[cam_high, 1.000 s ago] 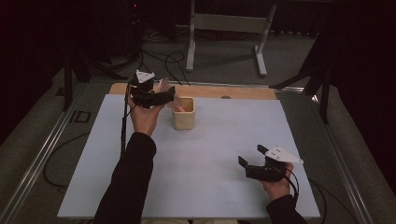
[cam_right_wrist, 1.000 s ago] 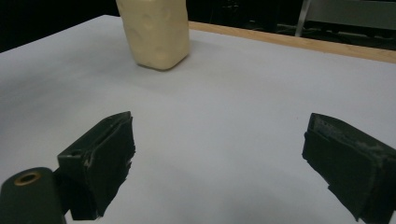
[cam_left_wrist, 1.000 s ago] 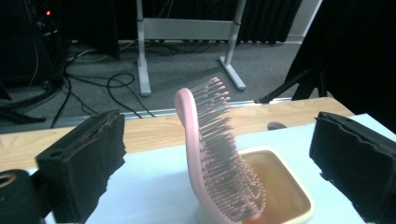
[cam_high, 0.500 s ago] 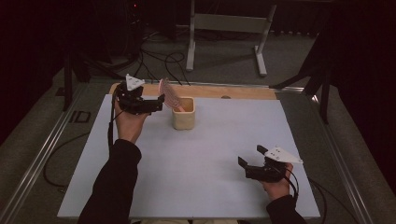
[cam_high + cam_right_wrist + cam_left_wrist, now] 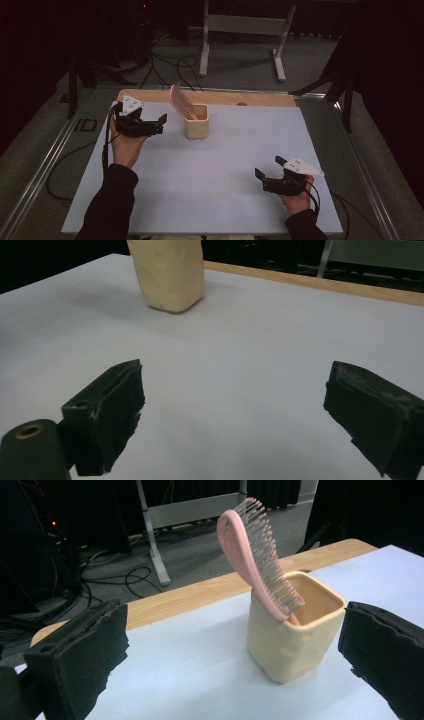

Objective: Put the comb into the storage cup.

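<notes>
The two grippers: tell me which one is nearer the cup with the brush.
The left gripper, open just left of the yellow cup holding the pink hairbrush. The right gripper, also open, sits far off near the table's front edge.

A: Cup (image 5: 292, 635): cream, matt, faintly dimpled walls, looks like ceramic or moulded plastic; cannot tell which. Hairbrush (image 5: 252, 555): pink plastic, smooth, slight sheen, grey bristles.

B: Table sheet (image 5: 210, 170): pale, matt, smooth, paper-like or laminate. Far edge strip (image 5: 260, 98): wood, light grain visible.

A: Left gripper (image 5: 225, 645) pads (image 5: 87, 655): black, matt, rough, frayed at edges, foam-like. Right gripper (image 5: 235, 410) pads (image 5: 117, 402) the same.

B: Frame (image 5: 240, 25) behind the table: pale metal, painted.
</notes>
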Demonstrator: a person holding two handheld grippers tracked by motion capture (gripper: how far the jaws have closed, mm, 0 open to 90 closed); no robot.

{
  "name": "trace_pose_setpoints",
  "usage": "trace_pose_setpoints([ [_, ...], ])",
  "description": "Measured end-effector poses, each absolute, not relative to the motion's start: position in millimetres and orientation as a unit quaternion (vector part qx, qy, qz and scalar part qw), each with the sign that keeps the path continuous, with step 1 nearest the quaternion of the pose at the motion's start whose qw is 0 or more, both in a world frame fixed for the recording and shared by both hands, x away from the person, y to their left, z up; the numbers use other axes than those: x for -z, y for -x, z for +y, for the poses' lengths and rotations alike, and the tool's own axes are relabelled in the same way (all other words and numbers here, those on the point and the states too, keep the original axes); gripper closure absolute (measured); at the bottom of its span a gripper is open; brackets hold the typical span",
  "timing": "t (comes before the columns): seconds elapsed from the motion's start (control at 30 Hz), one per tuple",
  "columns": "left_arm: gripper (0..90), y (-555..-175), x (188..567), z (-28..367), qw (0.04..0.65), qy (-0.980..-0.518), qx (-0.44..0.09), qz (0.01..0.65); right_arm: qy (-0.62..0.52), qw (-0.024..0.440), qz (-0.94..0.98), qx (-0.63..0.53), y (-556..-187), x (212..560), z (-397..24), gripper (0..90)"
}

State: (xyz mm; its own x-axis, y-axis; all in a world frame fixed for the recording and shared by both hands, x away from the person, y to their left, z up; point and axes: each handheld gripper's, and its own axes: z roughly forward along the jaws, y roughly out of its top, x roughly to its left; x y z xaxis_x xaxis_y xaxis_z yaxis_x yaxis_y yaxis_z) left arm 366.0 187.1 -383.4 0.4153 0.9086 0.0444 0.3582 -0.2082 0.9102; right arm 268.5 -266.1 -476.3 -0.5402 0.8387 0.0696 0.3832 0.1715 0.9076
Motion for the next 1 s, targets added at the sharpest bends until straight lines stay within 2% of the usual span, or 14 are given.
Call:
trace_pose_setpoints([
  [0.43,0.0,-330.0,404.0,210.5,0.461,-0.713,-0.307,0.430,-0.421,0.236,0.723,-0.494,-264.9,475.8,-271.1,8.7],
  [0.63,0.0,-304.4,426.6,220.9,0.457,-0.714,-0.308,0.431,-0.417,0.239,0.726,-0.492,-262.9,475.2,-271.1,8.7],
  [1.0,0.0,-280.5,450.0,234.4,0.470,-0.704,-0.305,0.437,-0.409,0.250,0.720,-0.501,-256.8,476.1,-275.8,8.7],
])
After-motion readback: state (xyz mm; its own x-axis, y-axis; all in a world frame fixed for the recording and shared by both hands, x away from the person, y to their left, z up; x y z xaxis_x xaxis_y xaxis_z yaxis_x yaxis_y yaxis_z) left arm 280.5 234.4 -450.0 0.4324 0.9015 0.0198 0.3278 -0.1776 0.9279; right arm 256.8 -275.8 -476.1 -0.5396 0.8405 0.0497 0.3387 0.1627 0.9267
